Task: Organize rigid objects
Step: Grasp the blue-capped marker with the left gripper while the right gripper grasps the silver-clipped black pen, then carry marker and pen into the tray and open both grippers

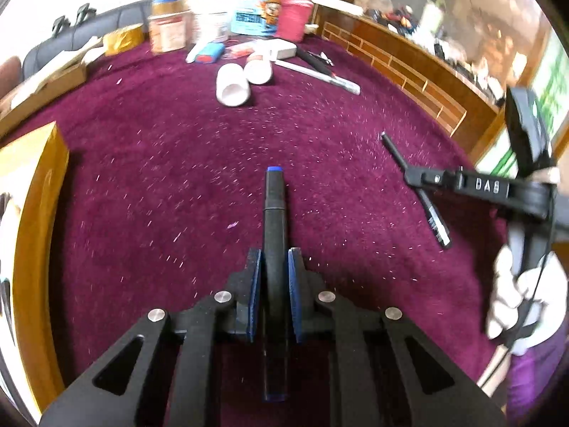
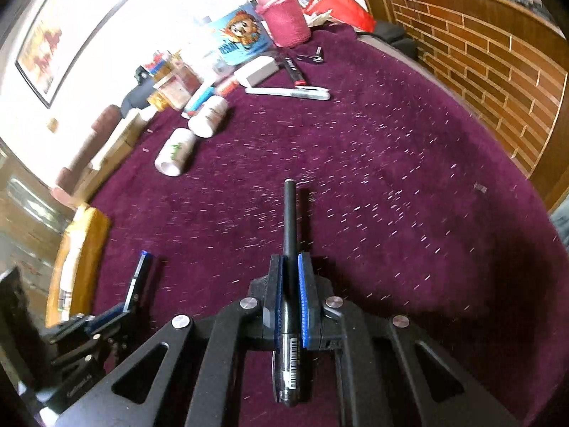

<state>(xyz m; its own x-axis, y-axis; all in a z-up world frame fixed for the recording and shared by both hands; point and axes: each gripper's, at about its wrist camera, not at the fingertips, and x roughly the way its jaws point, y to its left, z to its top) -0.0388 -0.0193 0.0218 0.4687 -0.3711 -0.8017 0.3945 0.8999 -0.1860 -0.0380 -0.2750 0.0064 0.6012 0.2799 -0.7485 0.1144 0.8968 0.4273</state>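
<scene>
Black pens (image 1: pixel 274 227) (image 2: pixel 290 227) clamped in both claws (image 1: pixel 274 259) (image 2: pixel 290 267)

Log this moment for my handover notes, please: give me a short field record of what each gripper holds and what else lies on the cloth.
surface: purple cloth
left gripper: jaws shut on blue-capped marker
right gripper: jaws shut on black pen
lying loose: two white bottles on their sides, far end
far clutter: cartoon-printed tub, pink-sleeved jar, white box
left edge: yellow box
</scene>
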